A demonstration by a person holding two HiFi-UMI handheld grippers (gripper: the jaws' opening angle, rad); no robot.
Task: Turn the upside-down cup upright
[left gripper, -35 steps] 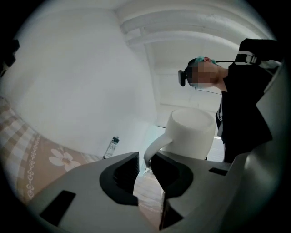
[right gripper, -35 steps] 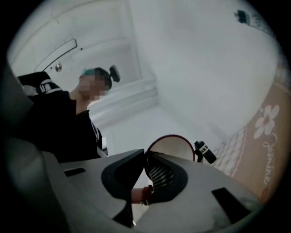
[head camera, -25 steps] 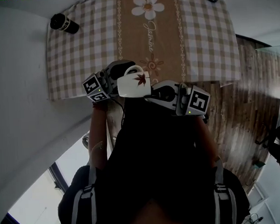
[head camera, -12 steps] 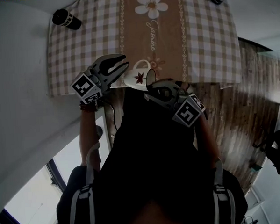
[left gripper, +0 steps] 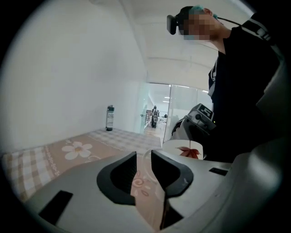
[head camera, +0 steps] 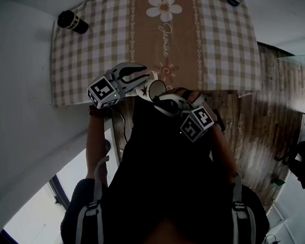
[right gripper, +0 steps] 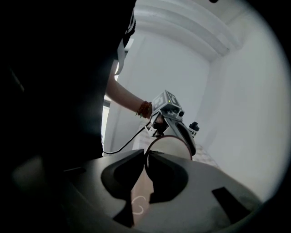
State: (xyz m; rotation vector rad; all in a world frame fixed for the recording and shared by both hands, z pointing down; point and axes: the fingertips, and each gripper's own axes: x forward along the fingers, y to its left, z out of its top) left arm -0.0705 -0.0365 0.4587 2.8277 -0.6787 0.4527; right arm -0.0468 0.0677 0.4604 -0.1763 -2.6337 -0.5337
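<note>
While your left gripper [head camera: 144, 76] reaches in from the left, its jaws have just been closing and stand narrow on the handle of the white ceramic cup with a red leaf [head camera: 146, 87]. Your right gripper [head camera: 157, 95] pinches the rim, jaws almost together. The cup is tipped at the middle of the near edge of the checked tabletop [head camera: 88, 56]. A black cylindrical bottle [head camera: 72, 22] stands well apart at the far left corner.
</note>
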